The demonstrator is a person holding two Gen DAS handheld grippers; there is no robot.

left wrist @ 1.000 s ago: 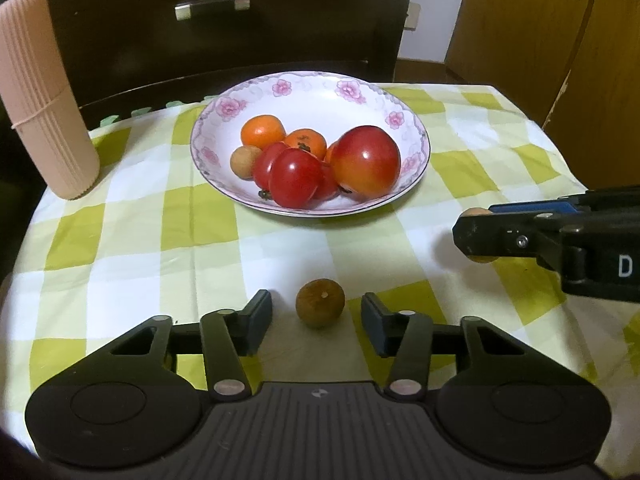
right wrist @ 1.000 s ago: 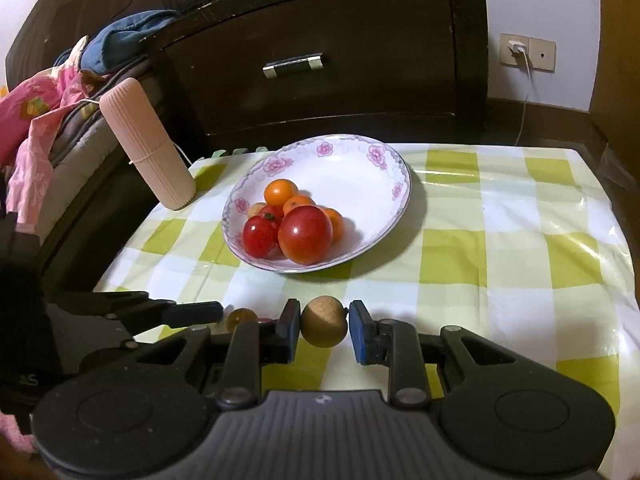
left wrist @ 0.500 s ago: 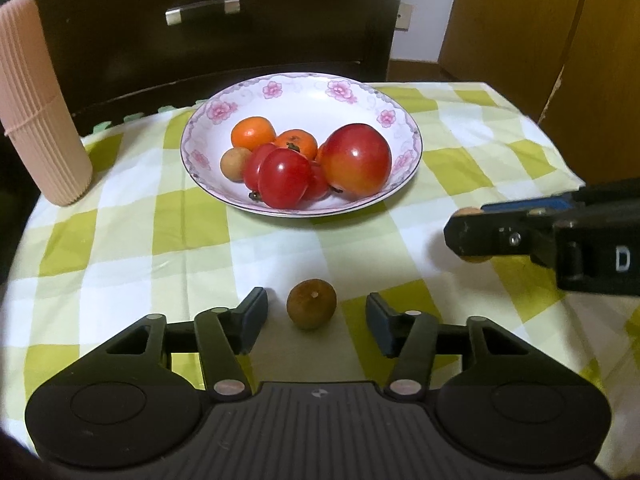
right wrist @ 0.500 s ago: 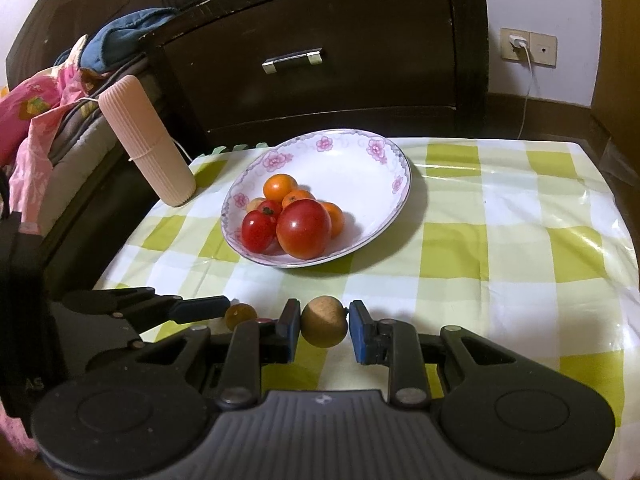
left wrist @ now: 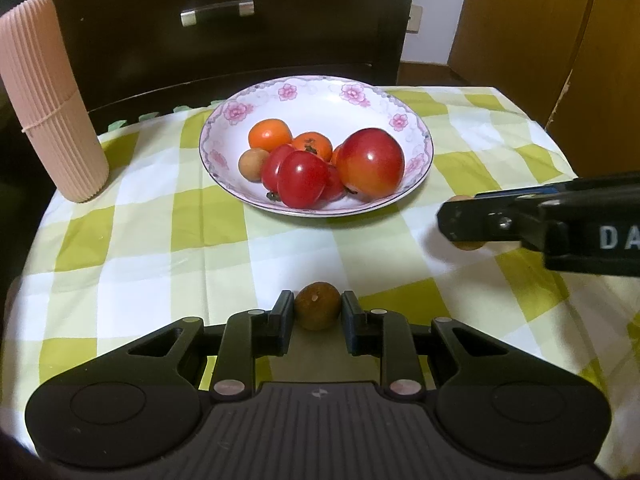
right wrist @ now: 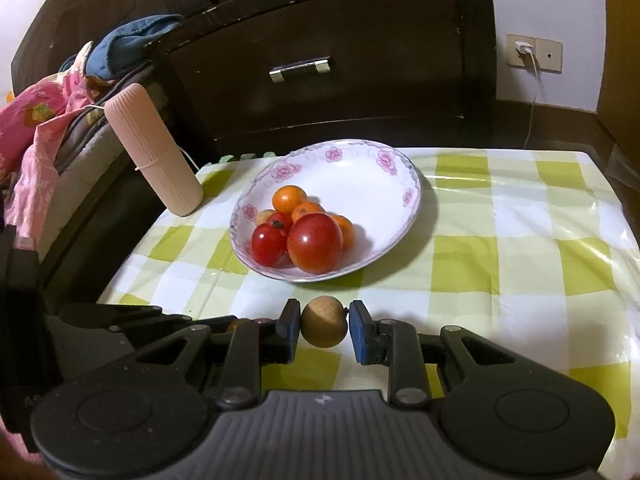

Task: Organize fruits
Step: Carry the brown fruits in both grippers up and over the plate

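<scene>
While both claws work in front of the white flower-rimmed ceramic plate, the left gripper has its jaws pressed on both sides of a small dark brown round longan that sits on the green-and-white checked tablecloth, nearer the camera than the plate and well apart from it; whether it rests on the cloth or is lifted cannot be told. Right gripper clamps a paler tan round longan between its blue-padded fingers, just in front of the plate's near rim; in the left wrist view that same gripper comes in from the right of the plate with the tan fruit peeking above and below its black finger. Inside the plate, toward its left half, sit a big red-yellow apple, red glossy tomatoes, small orange persimmon-like fruits and one tan longan, all bunched together and touching. Left of the plate stands a pink ribbed cylindrical container, upright near the tablecloth edge. Behind the plate is a dark wooden drawer cabinet with a metal handle. Far left of the plate in the right wrist view, pink and blue clothes are piled
</scene>
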